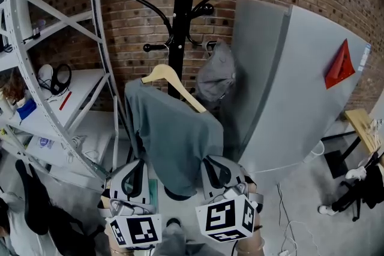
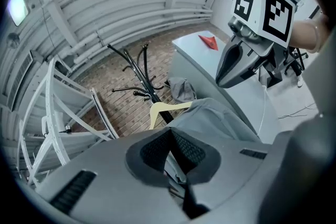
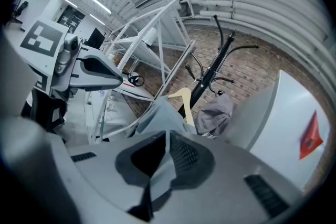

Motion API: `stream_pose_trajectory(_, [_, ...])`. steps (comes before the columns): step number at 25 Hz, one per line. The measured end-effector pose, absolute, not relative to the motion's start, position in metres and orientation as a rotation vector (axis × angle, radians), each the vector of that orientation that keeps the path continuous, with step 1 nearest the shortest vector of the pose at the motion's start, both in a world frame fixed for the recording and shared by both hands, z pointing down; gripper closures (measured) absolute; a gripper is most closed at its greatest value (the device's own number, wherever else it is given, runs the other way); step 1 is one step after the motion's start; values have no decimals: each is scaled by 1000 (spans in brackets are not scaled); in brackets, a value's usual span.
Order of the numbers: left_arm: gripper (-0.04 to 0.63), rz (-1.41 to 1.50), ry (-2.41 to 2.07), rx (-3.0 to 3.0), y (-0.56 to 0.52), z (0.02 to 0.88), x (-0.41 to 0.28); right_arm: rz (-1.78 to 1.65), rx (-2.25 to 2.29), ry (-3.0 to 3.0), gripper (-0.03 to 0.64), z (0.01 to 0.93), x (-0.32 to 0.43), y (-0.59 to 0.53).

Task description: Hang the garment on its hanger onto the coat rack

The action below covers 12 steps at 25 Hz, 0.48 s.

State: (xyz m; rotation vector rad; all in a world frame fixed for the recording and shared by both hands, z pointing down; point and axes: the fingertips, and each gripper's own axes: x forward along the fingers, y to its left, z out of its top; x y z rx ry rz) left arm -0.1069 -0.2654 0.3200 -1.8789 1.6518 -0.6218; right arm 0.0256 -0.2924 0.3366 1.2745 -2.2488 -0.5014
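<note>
A grey-green garment (image 1: 174, 135) hangs draped over a pale wooden hanger (image 1: 161, 74) in front of the black coat rack (image 1: 180, 3). The hanger's hook sits by the rack's pole; whether it rests on a peg I cannot tell. My left gripper (image 1: 137, 177) is shut on the garment's lower left edge, and my right gripper (image 1: 219, 175) is shut on its lower right edge. In the left gripper view, cloth runs between the closed pads of the left gripper (image 2: 169, 152), with the hanger (image 2: 163, 109) beyond. The right gripper (image 3: 167, 157) likewise has a fold of garment (image 3: 157, 118) pinched in its jaws.
A grey cap (image 1: 216, 75) hangs on a lower peg of the rack. A tall grey cabinet (image 1: 294, 87) with a red triangle (image 1: 341, 64) stands right of it. White metal shelving (image 1: 54, 69) holding headphones (image 1: 57, 78) fills the left. Cables (image 1: 288, 213) lie on the floor.
</note>
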Motion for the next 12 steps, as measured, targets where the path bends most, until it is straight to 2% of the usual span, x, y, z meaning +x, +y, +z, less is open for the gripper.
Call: stream_pose_trajectory(12, [592,-660,1633,-1898,-265,329,-99,-509,1272,-2253,588,341,28,-291])
